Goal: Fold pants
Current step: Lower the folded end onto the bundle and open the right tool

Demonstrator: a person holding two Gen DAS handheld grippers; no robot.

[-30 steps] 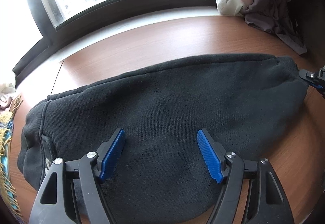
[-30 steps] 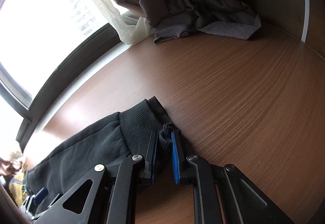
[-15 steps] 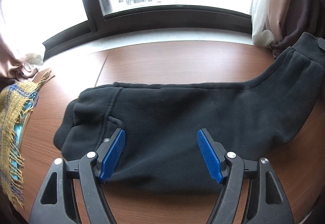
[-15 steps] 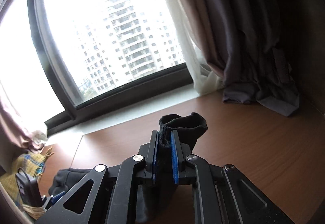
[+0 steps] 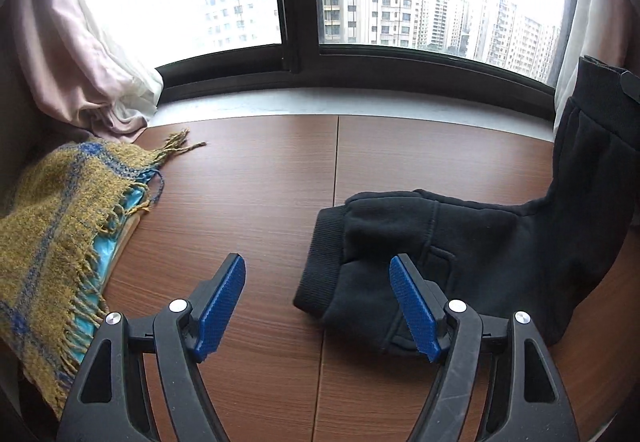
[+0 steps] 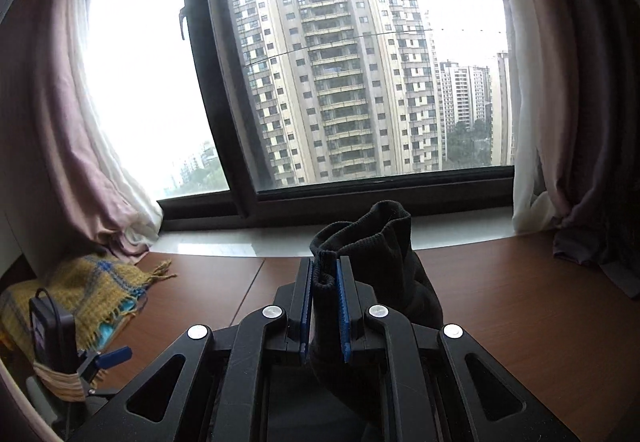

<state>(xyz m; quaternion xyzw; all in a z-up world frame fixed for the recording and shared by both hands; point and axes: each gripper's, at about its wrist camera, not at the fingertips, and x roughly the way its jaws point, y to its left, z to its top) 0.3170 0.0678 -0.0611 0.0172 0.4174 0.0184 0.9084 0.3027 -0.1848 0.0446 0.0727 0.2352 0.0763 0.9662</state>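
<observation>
Scarf: mustard and blue plaid with a fringe, heaped at the left edge of the table, over something turquoise; also seen low on the left from the right wrist.
Left curtain: pale pink, bunched on the sill beside the scarf.
Left gripper: spread wide, both blue pads bare, nothing between them. It hangs above the table with the waistband end of the pants just ahead of its right finger. From the right wrist view only a small dark part with a blue tip shows at the lower left.
Pants: black sweatpants. The waist end lies flat on the table, right of the table seam; the leg end rises steeply at the right edge of the left wrist view, its ribbed cuff off the table.
Right gripper: closed tight on the cuff, with a fold of rib pinched between the 2 pads and the rest of the cuff standing open above them. The cloth hangs down under the gripper.
Window: dark frame, tower blocks outside.
Right curtain: pink, drawn to the right, touching the table.
</observation>
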